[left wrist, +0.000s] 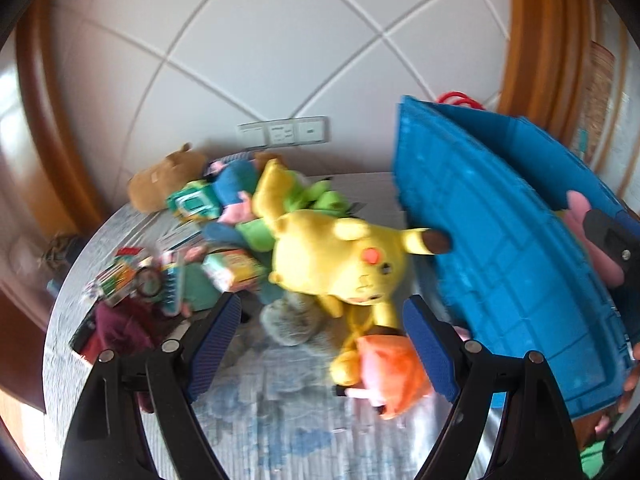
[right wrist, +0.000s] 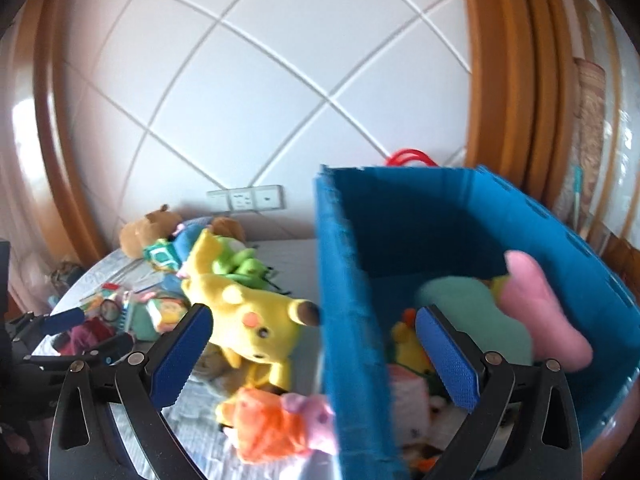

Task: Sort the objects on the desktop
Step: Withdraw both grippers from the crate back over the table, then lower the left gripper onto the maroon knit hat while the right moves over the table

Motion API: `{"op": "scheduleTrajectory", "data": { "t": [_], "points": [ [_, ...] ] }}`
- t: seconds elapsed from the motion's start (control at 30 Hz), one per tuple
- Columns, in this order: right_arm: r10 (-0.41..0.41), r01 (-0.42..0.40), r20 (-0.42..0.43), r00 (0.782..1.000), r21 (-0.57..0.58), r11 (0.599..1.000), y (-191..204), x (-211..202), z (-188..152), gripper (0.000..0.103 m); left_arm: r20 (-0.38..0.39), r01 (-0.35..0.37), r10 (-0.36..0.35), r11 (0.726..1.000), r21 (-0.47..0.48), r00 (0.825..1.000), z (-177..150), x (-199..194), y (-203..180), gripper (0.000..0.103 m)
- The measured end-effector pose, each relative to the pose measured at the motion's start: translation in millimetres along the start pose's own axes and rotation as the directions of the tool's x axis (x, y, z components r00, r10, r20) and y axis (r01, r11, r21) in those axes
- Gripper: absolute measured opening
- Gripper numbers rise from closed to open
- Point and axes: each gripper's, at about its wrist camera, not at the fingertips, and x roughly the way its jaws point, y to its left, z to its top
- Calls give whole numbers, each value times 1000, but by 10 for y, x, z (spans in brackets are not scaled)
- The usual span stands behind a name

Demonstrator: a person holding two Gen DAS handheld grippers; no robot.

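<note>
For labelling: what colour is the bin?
Blue bin, best seen in the right wrist view.

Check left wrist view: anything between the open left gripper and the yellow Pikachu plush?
Yes. A grey fuzzy plush lies between the left gripper and the Pikachu plush, seen in the left wrist view.

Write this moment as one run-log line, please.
left gripper: open, empty | right gripper: open, empty | Pikachu plush: on table | blue bin: partly filled

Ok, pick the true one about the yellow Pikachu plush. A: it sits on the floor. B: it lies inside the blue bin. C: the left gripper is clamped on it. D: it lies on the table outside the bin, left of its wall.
D: the yellow Pikachu plush lies on the table, left of the blue bin wall; the left gripper is open, empty.
</note>
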Motion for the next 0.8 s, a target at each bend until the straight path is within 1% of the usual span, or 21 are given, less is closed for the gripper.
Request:
{"op": "scheduleTrajectory", "data": {
  "t": [0.13, 0.33, 0.43, 0.67, 0.8],
  "points": [
    [56, -56, -17, 998, -31, 998, 399, 135, -12, 103, -6, -32, 32, 999, -33, 999, -90, 18, 379, 83],
    [122, -127, -94, 988, -52, 991, 1005, 467, -167, 103, -46, -80, 77, 994, -68, 996, -287, 90, 946, 83],
    [143, -152, -132, 981, -58, 987, 1304, 626, -246, 103, -66, -101, 96, 991, -87, 993, -380, 125, 1229, 83],
    [164, -180, -188, 968, -69, 981, 1951, 885, -412, 103, -88, -134, 124, 984, -115, 988, -577, 208, 1914, 83],
    [176, -196, -220, 960, -74, 978, 2321, 1033, -507, 103, -113, -151, 136, 980, -131, 984, -702, 305, 2316, 83]
  ]
}}
